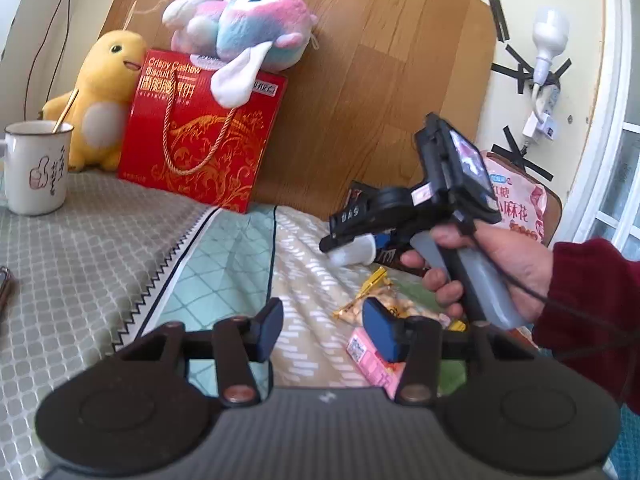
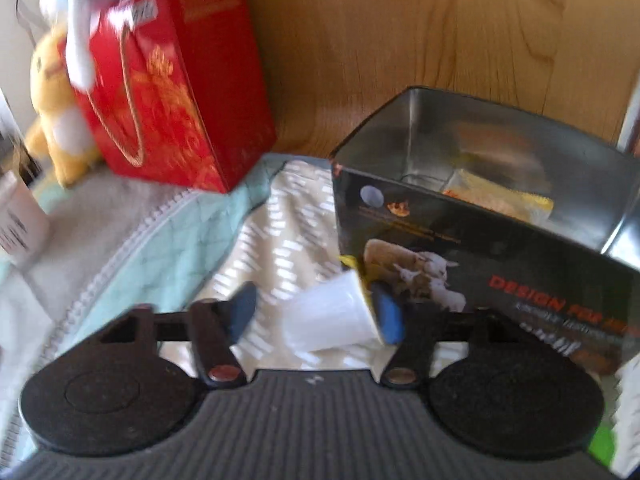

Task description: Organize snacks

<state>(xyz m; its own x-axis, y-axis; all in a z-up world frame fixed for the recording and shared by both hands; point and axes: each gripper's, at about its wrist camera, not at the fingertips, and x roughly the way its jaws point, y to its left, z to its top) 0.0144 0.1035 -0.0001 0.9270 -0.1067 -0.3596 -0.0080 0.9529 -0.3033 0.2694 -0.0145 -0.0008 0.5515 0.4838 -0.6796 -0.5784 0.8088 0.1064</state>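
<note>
White plastic, a small cup [image 2: 332,316], lies on its side between the 2 fingers of the right gripper [image 2: 320,314]; its rim touches the right pad, but the left pad stands off from it, so whether it is pinched cannot be told. It hangs just in front of a black metal tin [image 2: 480,248] that stands open on the patterned bedspread [image 2: 280,216], with a yellow packet [image 2: 504,196] inside. The left gripper [image 1: 322,328] hovers with its pads spread wide and nothing between them, above a pile of snacks: a pink packet [image 1: 370,364] and a gold bag of nuts [image 1: 360,308]. Behind stand a red gift box [image 1: 200,132], 2 soft toys and a white mug [image 1: 36,168].
</note>
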